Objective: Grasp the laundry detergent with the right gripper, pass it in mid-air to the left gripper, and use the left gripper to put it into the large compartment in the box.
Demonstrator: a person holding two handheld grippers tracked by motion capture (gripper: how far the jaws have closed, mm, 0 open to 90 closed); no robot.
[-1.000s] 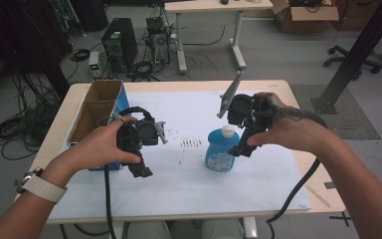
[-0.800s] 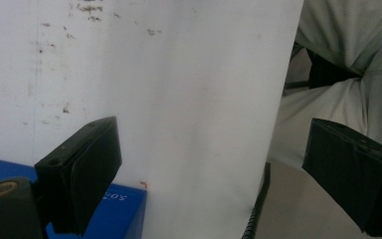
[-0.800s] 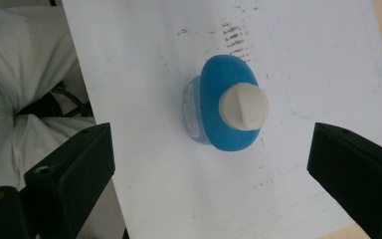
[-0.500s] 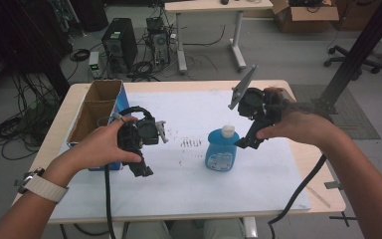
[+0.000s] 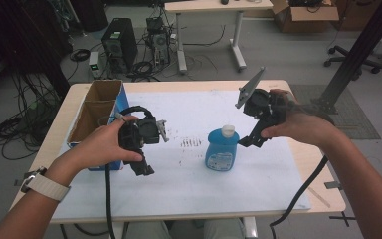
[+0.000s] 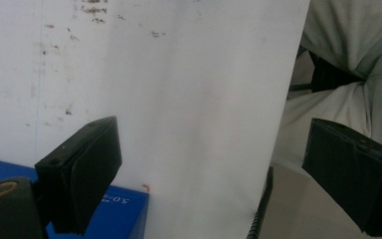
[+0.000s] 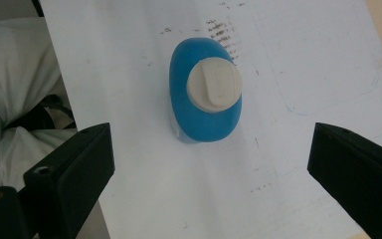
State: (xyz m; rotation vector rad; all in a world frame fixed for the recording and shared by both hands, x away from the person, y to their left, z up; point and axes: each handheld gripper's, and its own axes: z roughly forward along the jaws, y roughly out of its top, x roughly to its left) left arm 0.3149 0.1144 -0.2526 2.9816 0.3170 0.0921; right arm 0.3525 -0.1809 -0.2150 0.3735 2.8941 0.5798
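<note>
High view, left to right: we note the cardboard box (image 5: 95, 112) at the left edge of the table (image 5: 189, 87), then the left gripper (image 5: 146, 170) held left of centre, jaws wide apart over bare white sheet (image 5: 194, 179), gripping nothing. Centre frame stands the blue bottle (image 5: 222, 150), upright on the sheet, white cap (image 5: 227, 131) on. Right of it, upper right of centre, the right gripper (image 5: 251, 142) hangs tilted down toward the bottle, apart from it.

In the right gripper view, the bottle (image 7: 205, 92) sits upper centre, ahead of the jaws; they have just been opening and stand wide, empty.

Risks, as we judge them: the bottle is narrow and tall, so an off-centre close could nudge it over; a pinch on the rounded shoulder could slip upward.
</note>
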